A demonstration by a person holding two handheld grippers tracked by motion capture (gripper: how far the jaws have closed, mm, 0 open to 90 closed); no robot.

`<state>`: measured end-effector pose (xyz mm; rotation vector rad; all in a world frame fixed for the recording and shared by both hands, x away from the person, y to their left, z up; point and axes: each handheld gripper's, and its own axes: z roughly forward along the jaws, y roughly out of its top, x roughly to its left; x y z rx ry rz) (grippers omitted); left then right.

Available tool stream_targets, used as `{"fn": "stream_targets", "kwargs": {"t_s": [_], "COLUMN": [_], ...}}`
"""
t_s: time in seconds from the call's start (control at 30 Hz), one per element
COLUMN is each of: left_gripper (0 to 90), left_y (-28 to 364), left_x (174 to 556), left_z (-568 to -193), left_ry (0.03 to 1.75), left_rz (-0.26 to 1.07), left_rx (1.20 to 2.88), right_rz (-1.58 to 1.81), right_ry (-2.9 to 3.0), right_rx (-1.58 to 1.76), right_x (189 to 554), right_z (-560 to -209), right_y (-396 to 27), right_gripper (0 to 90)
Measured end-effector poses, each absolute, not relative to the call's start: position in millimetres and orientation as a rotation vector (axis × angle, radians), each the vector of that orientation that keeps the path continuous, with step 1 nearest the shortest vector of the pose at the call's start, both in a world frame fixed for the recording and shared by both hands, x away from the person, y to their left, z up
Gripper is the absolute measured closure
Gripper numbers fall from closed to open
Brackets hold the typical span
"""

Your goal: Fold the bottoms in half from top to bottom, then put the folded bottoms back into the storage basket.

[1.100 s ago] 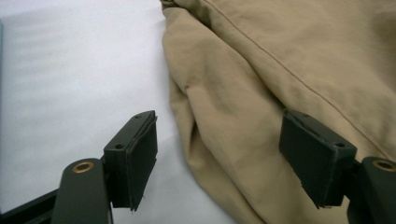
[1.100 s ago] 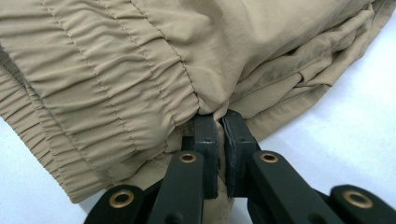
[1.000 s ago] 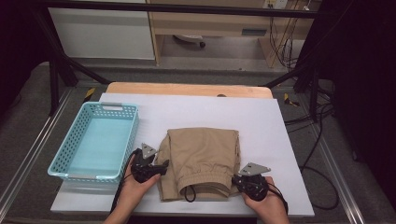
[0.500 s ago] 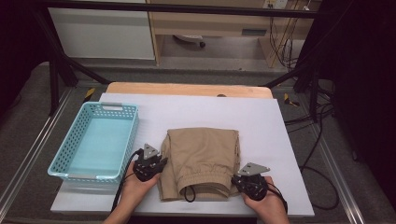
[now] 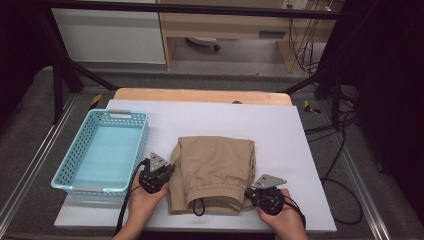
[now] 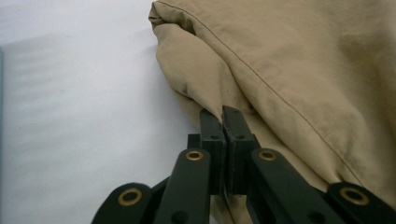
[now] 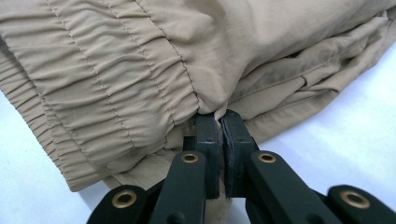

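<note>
Folded tan shorts (image 5: 214, 170) with an elastic waistband and a black drawstring lie on the white table top (image 5: 280, 130), waistband toward the person. My left gripper (image 5: 167, 172) is at the shorts' left edge; its jaws have just closed, and the pads pinch a fold of the tan cloth (image 6: 205, 88) between them. At the near right corner my right gripper (image 5: 250, 192) is shut on the shorts' edge beside the waistband (image 7: 116, 102). In the two gripper views the left gripper (image 6: 222, 116) and the right gripper (image 7: 219, 122) each show their jaws pressed together on fabric.
A light blue perforated plastic basket (image 5: 75, 185) stands on the table left of the shorts, close to my left hand. A wooden strip (image 5: 200, 95) runs along the table's far edge. Cables hang off the table's right side (image 5: 340, 150).
My left gripper slid right onto the shorts' left edge and its jaws went from open to shut on the cloth. The right gripper and the shorts stayed where they were.
</note>
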<state>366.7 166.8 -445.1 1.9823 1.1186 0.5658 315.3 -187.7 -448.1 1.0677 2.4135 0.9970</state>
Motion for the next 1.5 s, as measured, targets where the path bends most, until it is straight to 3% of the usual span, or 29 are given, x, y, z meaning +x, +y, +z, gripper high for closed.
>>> {"fn": "stream_targets", "kwargs": {"t_s": [0.27,0.5,0.63,0.83,1.13,1.27,1.5], "left_gripper": [87.2,64.3,57.0,56.1,55.4,55.0,54.6], "left_y": [171,168,164,164,163,162,161], "left_x": [364,365,364,364,364,364,363], "left_z": [-445,-452,-456,-457,-458,-458,-458], "left_ry": [1.136,1.154,1.153,1.157,1.156,1.152,1.148], "left_rz": [0.567,0.558,0.547,0.546,0.546,0.55,0.562], "left_rx": [1.954,1.983,2.008,2.01,2.015,2.02,2.03], "right_rz": [1.016,1.01,1.032,1.015,0.992,1.005,1.005], "right_ry": [2.428,2.426,2.457,2.52,2.526,2.524,2.528], "right_rx": [1.031,1.065,1.086,1.04,0.946,0.943,0.919], "right_x": [314,306,305,302,297,297,299], "right_z": [-447,-447,-448,-453,-457,-455,-454], "right_y": [-180,-189,-194,-190,-188,-188,-186], "right_gripper": [83.6,42.8,32.3,20.6,13.2,27.8,34.6]}}
